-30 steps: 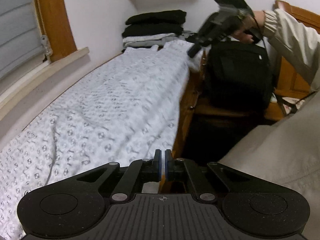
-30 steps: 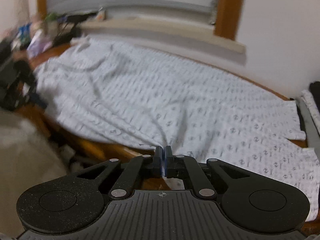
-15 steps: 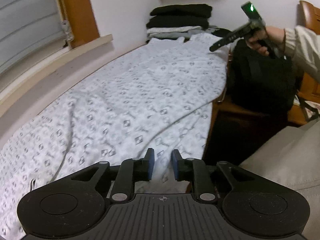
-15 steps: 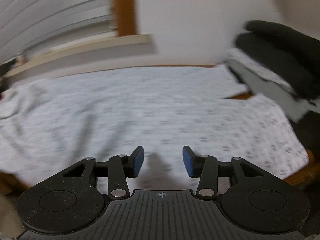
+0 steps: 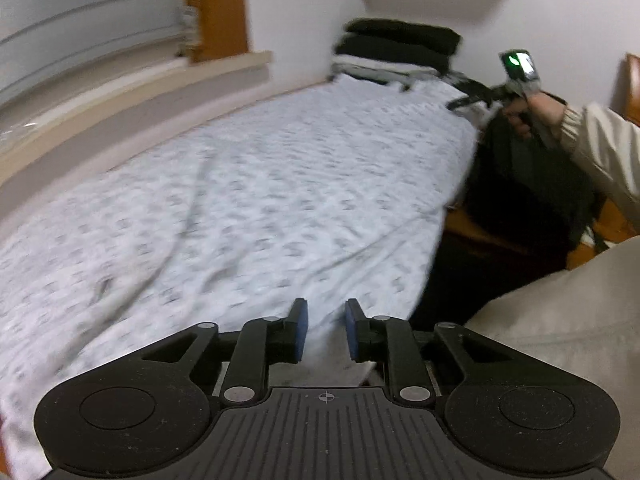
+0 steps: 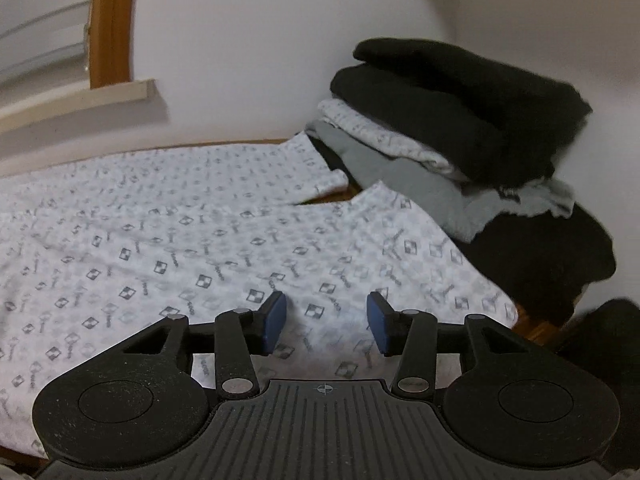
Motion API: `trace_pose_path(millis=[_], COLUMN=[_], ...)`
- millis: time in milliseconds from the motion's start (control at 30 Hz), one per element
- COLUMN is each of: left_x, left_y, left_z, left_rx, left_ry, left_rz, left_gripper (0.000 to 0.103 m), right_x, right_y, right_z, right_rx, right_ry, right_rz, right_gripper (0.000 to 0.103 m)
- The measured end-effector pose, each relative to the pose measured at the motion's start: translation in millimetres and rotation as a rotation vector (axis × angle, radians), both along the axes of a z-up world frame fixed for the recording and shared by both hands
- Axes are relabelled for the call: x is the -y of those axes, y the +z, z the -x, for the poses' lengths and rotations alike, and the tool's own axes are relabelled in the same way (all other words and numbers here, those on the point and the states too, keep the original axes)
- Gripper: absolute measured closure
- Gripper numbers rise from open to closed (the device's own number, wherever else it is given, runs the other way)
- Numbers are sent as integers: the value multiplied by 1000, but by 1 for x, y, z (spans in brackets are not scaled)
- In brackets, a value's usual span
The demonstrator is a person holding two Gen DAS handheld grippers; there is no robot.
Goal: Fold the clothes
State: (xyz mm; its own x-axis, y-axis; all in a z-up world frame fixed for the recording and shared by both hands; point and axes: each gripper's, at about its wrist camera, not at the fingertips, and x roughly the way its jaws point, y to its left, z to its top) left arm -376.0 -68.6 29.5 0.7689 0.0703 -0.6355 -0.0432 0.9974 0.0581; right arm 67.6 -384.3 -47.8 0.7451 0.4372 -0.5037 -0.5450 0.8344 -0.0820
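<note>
Motion blur and frame edges keep much from us.

In the left wrist view we cannot read the print on the patterned garment, smeared by blur, and its near end runs out past the left edge and under the left gripper. The right gripper is small and blurred there, so we cannot tell how its jaws stand; the sleeve behind it is cut by the right edge. In the right wrist view the garment's near hem lies hidden behind the gripper body, the black cloth under the folded stack is too dark to make out, and the window blinds are cropped at the left.
</note>
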Motion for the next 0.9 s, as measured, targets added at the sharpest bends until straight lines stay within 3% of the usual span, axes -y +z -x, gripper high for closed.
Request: trace_pose_path(millis=[200, 300, 367, 433, 600, 767, 900], left_x=[-40, -63, -78, -90, -121, -148, -161], left_y=[9, 10, 13, 17, 25, 8, -2], left_z=[47, 40, 23, 5, -56, -104, -113], left_rx=[88, 106, 124, 156, 205, 122, 76], left_ry=[224, 286, 320, 327, 285, 271, 301], left_rz=[-18, -27, -39, -38, 7, 38, 45], left_gripper=[61, 59, 52, 45, 44, 44, 44], right_x=[-56, -94, -114, -132, -165, -179, -187], right_y=[14, 19, 23, 26, 37, 30, 21], right_z=[34, 41, 39, 36, 20, -9, -29], right_rx=[4, -22, -44, -48, -34, -117, -171], right_ry=[240, 326, 360, 389, 411, 388, 357], right_rz=[-23, -25, -30, -11, 25, 9, -2], right_gripper=[50, 50, 50, 46, 44, 44, 44])
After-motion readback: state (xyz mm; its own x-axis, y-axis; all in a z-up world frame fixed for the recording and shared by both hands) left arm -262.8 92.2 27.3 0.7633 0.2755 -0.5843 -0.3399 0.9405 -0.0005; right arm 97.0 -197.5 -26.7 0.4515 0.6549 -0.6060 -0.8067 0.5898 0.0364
